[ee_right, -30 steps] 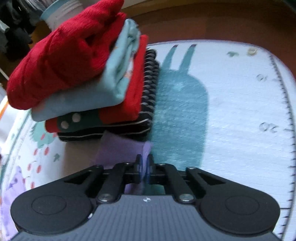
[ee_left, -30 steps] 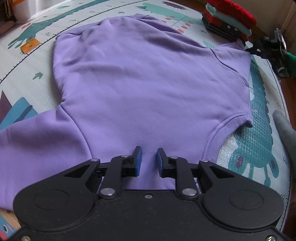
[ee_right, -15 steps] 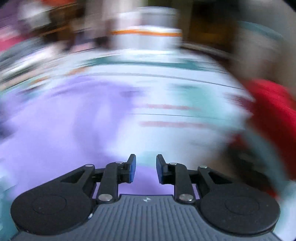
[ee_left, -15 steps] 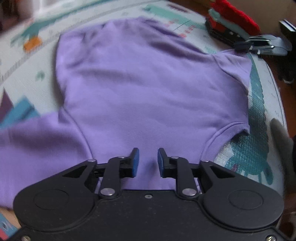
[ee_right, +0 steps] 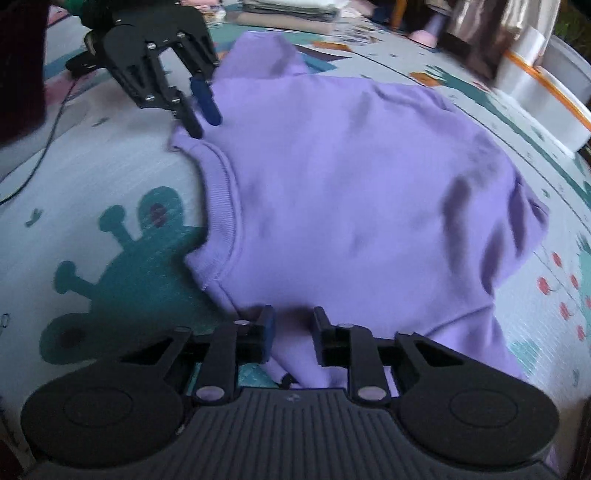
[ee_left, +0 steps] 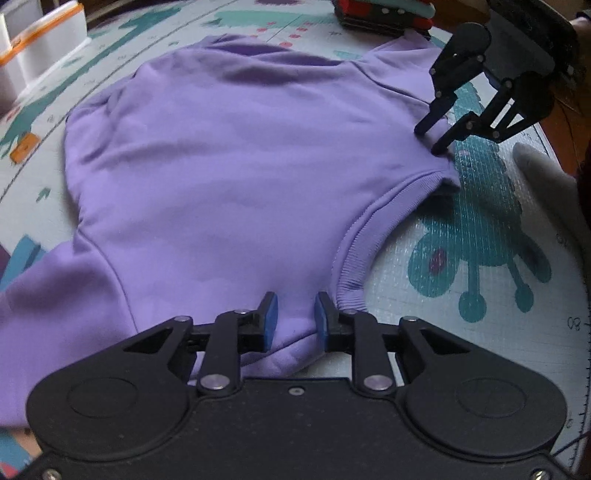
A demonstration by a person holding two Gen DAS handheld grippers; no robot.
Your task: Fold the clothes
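Left gripper point(ee_left: 291, 319): jaws slightly parted, gripping nothing, purple fabric lying loose beneath the gap. Right gripper point(ee_right: 290, 330): jaws have just been opening, now equally parted, fabric under them but not pinched. The purple sweatshirt point(ee_left: 236, 155) spreads flat on the play mat point(ee_left: 480, 236) ahead of both. Beyond it, a stack of folded clothes point(ee_left: 380, 13).

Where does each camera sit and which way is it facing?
Left wrist: on the left gripper, looking down across the purple sweatshirt; right gripper shows opposite.
Right wrist: on the right gripper, looking back across it; left gripper shows.
Shared: sweatshirt, patterned play mat, both grippers.
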